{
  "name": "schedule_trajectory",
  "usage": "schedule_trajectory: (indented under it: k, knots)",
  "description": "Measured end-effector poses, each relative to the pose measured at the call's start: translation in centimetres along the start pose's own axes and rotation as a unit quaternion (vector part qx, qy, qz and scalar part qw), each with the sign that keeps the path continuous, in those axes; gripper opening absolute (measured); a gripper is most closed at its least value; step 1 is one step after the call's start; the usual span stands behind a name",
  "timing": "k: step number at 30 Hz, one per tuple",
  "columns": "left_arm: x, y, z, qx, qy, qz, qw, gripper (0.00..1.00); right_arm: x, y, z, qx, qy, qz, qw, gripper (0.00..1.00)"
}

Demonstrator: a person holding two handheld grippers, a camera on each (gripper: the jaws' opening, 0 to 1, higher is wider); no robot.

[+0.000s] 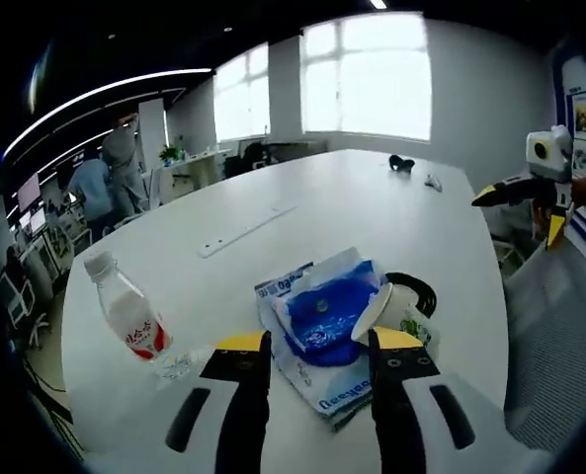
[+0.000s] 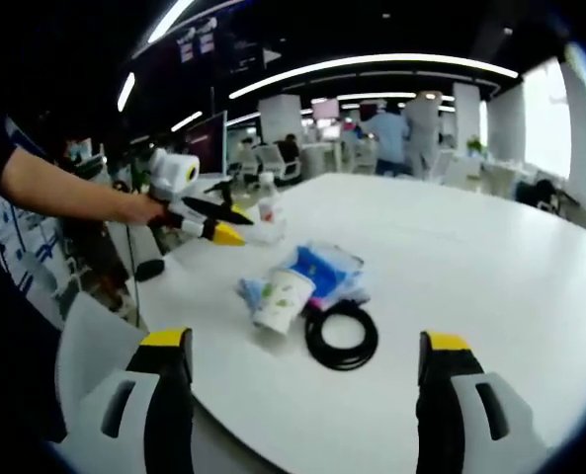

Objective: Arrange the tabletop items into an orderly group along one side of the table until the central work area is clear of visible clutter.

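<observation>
- My left gripper [image 1: 312,348] hovers, jaws spread, just short of the blue packet [image 1: 324,321]: lined up to take it, I judge.
- My right gripper [image 2: 305,360] hangs wide apart and empty, back from the worktop [image 2: 490,257].
- Paper cup [image 2: 281,298], black cable coil [image 2: 341,336] and water bottle [image 1: 126,314] cluster near the worktop's edge.

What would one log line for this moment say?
left hand-held gripper: open, over blue pouch | right hand-held gripper: open | paper cup, black cable: untouched
</observation>
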State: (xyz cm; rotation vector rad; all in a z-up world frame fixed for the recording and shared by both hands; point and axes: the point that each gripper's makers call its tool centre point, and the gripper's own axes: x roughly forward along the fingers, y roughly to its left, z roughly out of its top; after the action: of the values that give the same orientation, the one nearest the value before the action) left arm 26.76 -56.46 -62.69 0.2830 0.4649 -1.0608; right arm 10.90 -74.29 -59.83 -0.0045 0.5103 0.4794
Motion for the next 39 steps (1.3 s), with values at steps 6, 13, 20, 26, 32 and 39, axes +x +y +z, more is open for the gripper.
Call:
schedule_trajectory:
  k: [6,13,20,26,32,39]
  knots:
    - [1.1,-1.1,-0.2,-0.003,0.007,-0.018,0.9998,0.36,-0.5,0.0,-0.5,0.003,0.004,0.006,1.0000,0.93]
    - [2.1,-2.6,-0.5,-0.010,0.019,-0.044,0.9988,0.33,-0.8,-0.4,-1.5,0.013,0.018,0.010,0.9997,0.92]
    - [3.1,-3.2,-0.1,-0.014,0.023,-0.053,0.9982,0.32,-1.0,-0.7,-1.6,0.016,0.025,0.017,0.9994,0.92]
    - [4.2,-3.7,0.2,-0.018,0.029,-0.065,0.9973,0.30,-1.1,-1.5,-1.8,0.020,0.029,0.019,0.9992,0.92]
    - [5.5,-4.8,-0.1,-0.030,0.045,-0.084,0.9950,0.25,-1.5,-2.4,-2.1,0.027,0.033,0.019,0.9989,0.91]
    - [6.4,-5.4,-0.7,-0.036,0.065,-0.094,0.9927,0.21,-1.9,-3.5,-2.1,0.036,0.037,0.014,0.9986,0.91]
